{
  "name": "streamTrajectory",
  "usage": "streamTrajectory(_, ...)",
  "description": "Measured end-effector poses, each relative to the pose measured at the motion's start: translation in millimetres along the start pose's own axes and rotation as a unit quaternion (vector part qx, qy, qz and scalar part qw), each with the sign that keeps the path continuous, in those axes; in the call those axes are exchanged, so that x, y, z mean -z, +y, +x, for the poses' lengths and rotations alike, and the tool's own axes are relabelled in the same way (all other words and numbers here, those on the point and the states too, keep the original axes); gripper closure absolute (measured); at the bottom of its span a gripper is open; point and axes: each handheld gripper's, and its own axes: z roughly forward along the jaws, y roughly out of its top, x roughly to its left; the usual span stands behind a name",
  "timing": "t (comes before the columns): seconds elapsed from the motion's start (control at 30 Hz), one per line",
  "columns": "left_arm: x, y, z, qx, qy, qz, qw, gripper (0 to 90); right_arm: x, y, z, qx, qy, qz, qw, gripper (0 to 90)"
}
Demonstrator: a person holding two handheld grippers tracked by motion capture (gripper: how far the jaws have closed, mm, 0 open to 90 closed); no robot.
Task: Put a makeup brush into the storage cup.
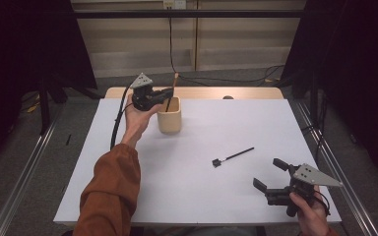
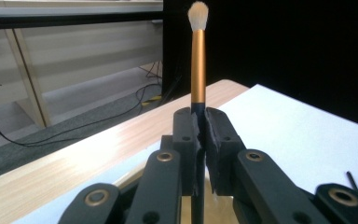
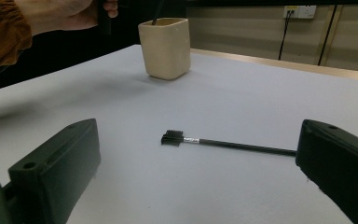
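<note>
My left gripper (image 1: 167, 92) is shut on a makeup brush (image 2: 198, 60) with a gold ferrule and pale bristles pointing up; its dark handle reaches down into the beige cup (image 1: 169, 115) at the table's back left. The brush (image 1: 172, 91) stands nearly upright over the cup's mouth. In the left gripper view the pads (image 2: 200, 140) press on the handle. A small black brow brush (image 1: 232, 157) lies flat on the white table, right of centre. My right gripper (image 1: 270, 173) rests near the front right corner, open, with nothing between its jaws; the brow brush (image 3: 223, 142) lies ahead of it.
The white table sheet (image 1: 197, 187) covers a wooden top whose far strip (image 1: 202, 93) shows behind the cup. A person's orange sleeve (image 1: 109, 191) crosses the left half of the table. Cables trail on the floor behind.
</note>
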Motion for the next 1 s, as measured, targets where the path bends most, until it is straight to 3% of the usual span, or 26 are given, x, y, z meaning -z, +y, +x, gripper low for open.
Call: streamTrajectory(1.0,0.8,-23.1,2.0,0.007,-0.002,0.008,0.9999,83.6,0.3,0.0,0.5,0.000,0.001,0.000,1.0000,0.0)
